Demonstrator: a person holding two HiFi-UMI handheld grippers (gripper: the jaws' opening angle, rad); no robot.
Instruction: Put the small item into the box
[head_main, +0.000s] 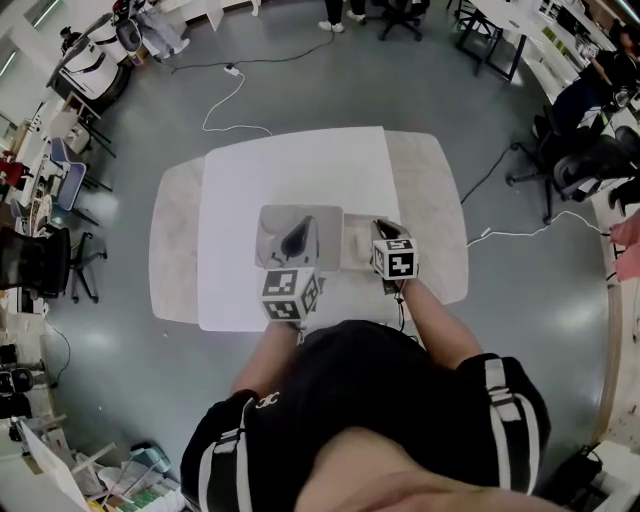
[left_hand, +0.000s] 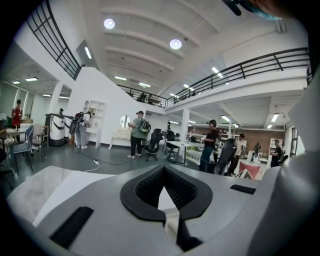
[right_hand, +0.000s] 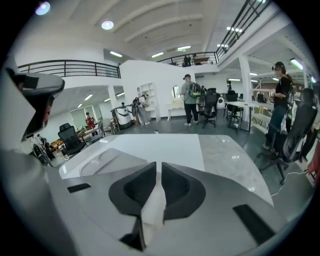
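Right hand-held gripper (right_hand: 156, 172) is pinching the small white item (right_hand: 152, 210); it's looking thin, light and floppy, so edge grip is probably working best. Left hand-held gripper (left_hand: 163, 172) is sitting closed and empty, box (head_main: 300, 208) at its 12 o'clock.

Far half of table (head_main: 300, 165) bare, plenty rm; near side: box (head_main: 268, 222) walls & left tool (head_main: 297, 240) over its opening

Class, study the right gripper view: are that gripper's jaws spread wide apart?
No, the right gripper has its jaws almost together, pinching a thin white piece between them.
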